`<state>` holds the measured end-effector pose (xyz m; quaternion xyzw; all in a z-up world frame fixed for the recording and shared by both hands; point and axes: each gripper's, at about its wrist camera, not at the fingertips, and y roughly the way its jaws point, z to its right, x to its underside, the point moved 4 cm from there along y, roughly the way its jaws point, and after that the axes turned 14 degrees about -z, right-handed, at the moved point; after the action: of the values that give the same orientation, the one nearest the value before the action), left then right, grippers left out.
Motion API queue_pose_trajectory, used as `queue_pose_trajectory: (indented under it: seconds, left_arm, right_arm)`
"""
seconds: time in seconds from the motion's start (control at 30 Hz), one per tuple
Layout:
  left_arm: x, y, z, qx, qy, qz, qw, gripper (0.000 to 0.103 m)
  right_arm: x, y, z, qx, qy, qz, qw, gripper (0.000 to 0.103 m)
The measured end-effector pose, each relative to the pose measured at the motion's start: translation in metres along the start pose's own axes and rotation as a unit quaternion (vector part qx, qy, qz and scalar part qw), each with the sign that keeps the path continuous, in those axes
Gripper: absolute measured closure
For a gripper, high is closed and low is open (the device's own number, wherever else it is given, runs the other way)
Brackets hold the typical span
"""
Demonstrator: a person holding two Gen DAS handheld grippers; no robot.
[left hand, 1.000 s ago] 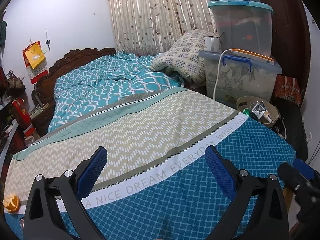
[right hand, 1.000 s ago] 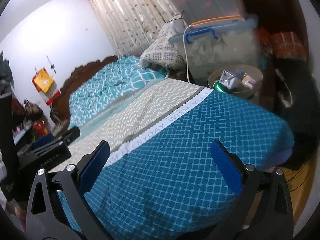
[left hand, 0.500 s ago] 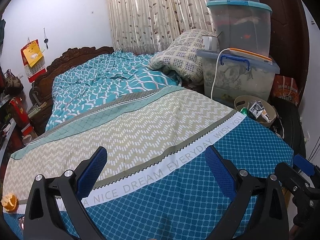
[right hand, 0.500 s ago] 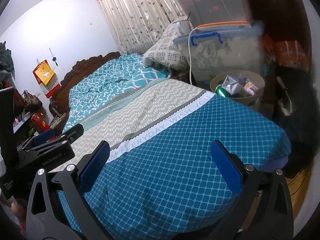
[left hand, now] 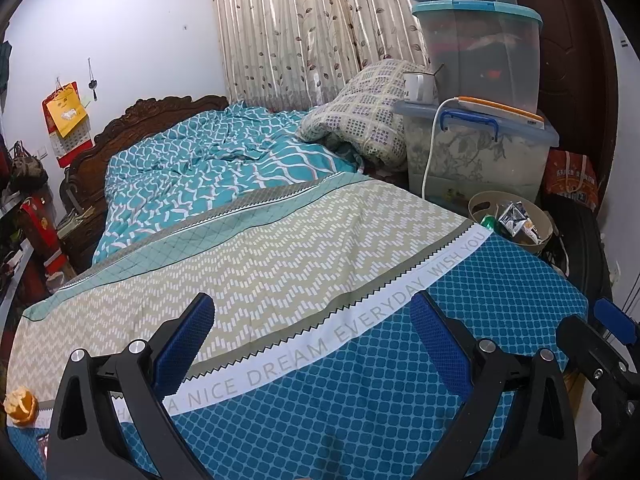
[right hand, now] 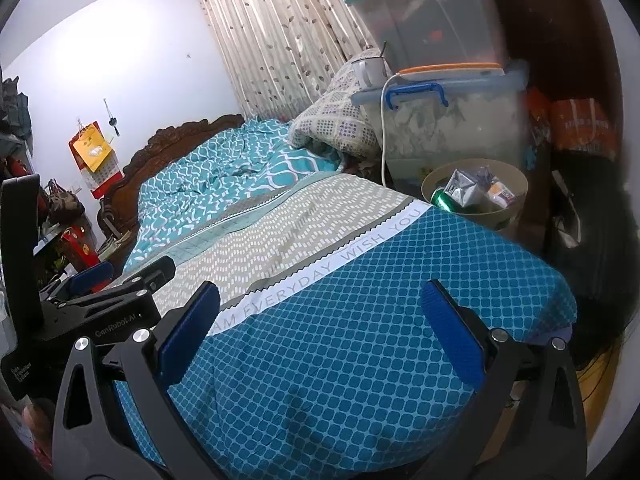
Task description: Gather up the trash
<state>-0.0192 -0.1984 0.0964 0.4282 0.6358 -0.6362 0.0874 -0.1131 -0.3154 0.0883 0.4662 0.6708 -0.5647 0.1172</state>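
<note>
Both views shifted slightly since earlier frames. Left claw and right claw gape wide, empty, above bed's foot edge. Orange peel scrap lies at bed's near left corner; round beige trash bin stands off far right corner. Advice: left claw approach low, pinch peel without snagging blue patterned bedsheet.

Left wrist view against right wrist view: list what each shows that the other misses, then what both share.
Only the left wrist view shows the orange peel on the bed's near left edge. Only the right wrist view shows the left gripper from the side. Both show the trash bin beside the bed, the stacked storage boxes, the curtain, and open jaws.
</note>
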Motion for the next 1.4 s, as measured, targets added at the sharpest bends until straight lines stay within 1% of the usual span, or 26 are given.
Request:
queue_pose_trajectory:
  seconds: [0.5, 1.4]
  left_arm:
    - [0.003, 0.004, 0.000, -0.003, 0.003, -0.003, 1.0000, 0.009]
    - [0.008, 0.008, 0.001, -0.002, 0.009, -0.005, 0.9999, 0.009]
  right_arm:
    - [0.001, 0.006, 0.002, -0.008, 0.007, -0.014, 1.000, 0.003]
    - [0.005, 0.011, 0.004, -0.013, 0.014, -0.024, 1.000, 0.003]
